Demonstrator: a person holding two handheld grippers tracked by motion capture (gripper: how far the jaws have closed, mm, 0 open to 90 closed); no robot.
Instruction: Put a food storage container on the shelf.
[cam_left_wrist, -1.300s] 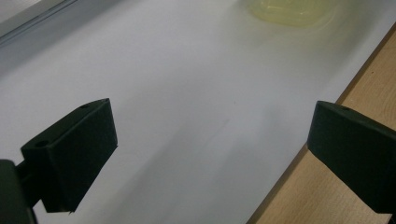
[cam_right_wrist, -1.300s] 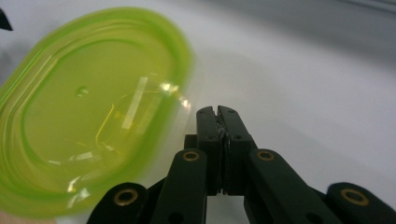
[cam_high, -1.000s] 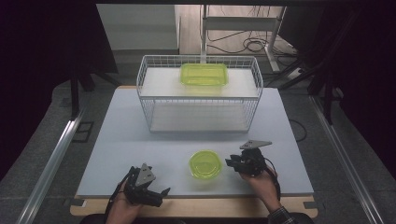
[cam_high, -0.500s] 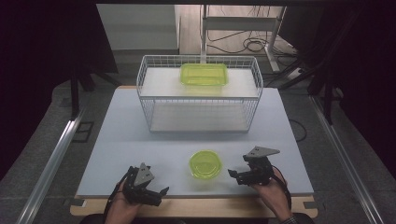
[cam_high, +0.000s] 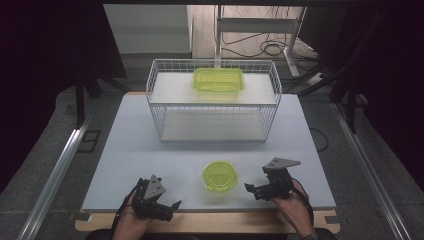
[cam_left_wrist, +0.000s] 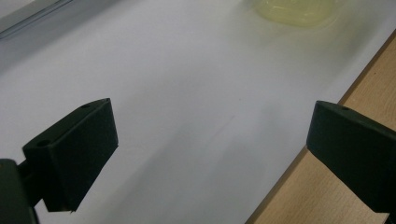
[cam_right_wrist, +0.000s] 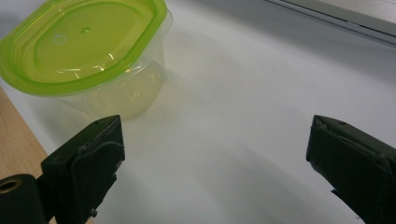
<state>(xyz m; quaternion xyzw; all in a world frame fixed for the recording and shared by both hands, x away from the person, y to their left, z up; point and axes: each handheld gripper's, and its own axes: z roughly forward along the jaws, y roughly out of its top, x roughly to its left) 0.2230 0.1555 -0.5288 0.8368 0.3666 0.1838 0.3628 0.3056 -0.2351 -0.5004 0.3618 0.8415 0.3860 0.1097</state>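
Both grippers (cam_high: 167, 207) (cam_high: 251, 190) beside table edge (cam_high: 210, 216)

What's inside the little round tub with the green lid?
The round tub looks empty: through its clear wall only the pale bottom shows. The green lid tints the view from above, so something tiny and flat inside could go unseen.

A lab: dark curtains, floor cables (cam_high: 265, 47) and rails round the table (cam_high: 130, 145).

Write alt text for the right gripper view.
A small clear round container with a green lid sits on the white table, up and left of the right gripper, whose black jaws stand wide open with nothing between them.
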